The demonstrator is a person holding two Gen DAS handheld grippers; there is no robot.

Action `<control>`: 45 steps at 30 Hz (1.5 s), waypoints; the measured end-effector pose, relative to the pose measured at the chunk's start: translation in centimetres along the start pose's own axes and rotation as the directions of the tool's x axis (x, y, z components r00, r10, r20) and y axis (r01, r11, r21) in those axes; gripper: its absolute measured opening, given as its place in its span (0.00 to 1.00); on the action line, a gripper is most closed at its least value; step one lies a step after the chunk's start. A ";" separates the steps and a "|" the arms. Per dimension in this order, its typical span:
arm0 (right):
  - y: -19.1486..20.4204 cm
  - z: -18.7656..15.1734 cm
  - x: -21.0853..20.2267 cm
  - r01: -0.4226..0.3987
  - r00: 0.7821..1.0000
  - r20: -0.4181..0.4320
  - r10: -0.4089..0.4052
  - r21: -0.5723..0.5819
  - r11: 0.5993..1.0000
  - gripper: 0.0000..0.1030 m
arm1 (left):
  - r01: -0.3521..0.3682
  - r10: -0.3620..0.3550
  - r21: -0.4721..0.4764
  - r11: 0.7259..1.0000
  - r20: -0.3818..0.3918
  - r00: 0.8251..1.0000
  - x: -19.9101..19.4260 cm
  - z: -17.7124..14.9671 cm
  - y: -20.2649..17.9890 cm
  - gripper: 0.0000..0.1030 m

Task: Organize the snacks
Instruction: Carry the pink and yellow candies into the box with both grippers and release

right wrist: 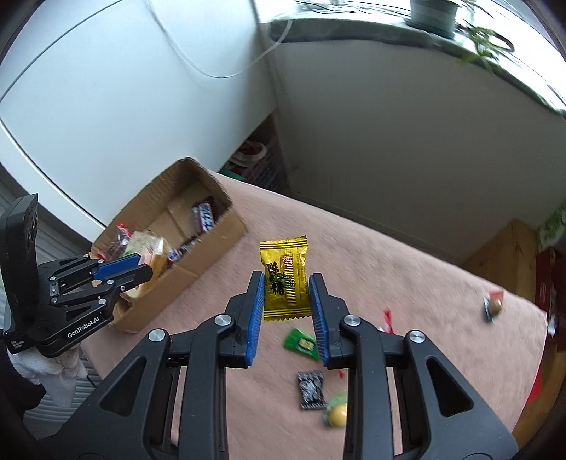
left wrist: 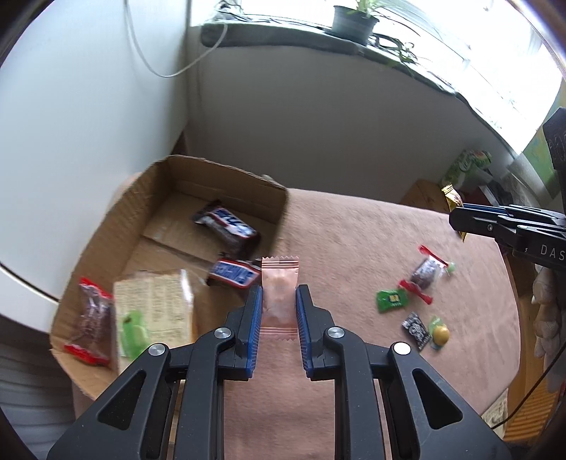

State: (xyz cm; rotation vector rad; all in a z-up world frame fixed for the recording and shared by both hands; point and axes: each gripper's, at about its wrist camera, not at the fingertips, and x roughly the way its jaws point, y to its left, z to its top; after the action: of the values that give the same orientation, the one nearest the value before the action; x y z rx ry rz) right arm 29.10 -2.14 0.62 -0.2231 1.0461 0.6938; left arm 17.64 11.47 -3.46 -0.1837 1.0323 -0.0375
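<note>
**Snack sort: two packets held above the table**

Left wrist view. The left gripper [left wrist: 278, 304] pinches a pink packet [left wrist: 279, 297] upright between its blue fingers [left wrist: 255, 318], just beside the near corner of the cardboard box [left wrist: 116, 219]. The box holds two dark chocolate bars [left wrist: 226, 230], a pale biscuit pack [left wrist: 155, 308] and a red-ended dark packet [left wrist: 92, 318]. Loose on the pink table [left wrist: 353, 233] to the right: a green sweet [left wrist: 392, 300], a black sachet [left wrist: 416, 327], a yellow ball sweet [left wrist: 441, 333]. White wall behind, potted plant [left wrist: 354, 19] on the sill.

Right wrist view. The right gripper [right wrist: 287, 293] pinches a gold packet [right wrist: 284, 279], printed in black, upright over the table [right wrist: 406, 269]. Below it lie the green sweet [right wrist: 301, 344], black sachet [right wrist: 311, 390] and yellow ball sweet [right wrist: 336, 414]. The box [right wrist: 212, 240] stands left.
</note>
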 end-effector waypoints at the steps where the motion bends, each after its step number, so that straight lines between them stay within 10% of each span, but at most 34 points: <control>1: 0.8 0.6 0.3 -0.005 1.000 -0.001 0.005 -0.015 1.000 0.26 | -0.005 0.005 -0.009 1.000 0.003 1.000 -0.2 0.1 0.5 0.17; 34: 12.8 7.9 9.4 -0.095 0.991 -0.116 0.071 -0.217 0.971 0.26 | -0.137 0.140 -0.178 0.974 0.001 0.990 0.6 2.4 9.9 0.18; 38: 12.7 8.0 9.2 -0.086 0.993 -0.097 0.067 -0.206 0.975 0.60 | -0.149 0.150 -0.185 0.971 -0.011 0.989 0.8 2.3 10.2 0.20; 45: 11.7 8.4 8.3 -0.073 0.995 -0.083 0.058 -0.188 0.979 0.62 | -0.155 0.156 -0.196 0.968 -0.009 0.988 0.5 2.2 10.3 0.31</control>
State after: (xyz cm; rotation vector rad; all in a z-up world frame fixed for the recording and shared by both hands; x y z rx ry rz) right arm 30.40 14.35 -0.48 -0.3854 1.0646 0.8522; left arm 19.22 21.85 -4.50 -0.2817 1.0412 0.2084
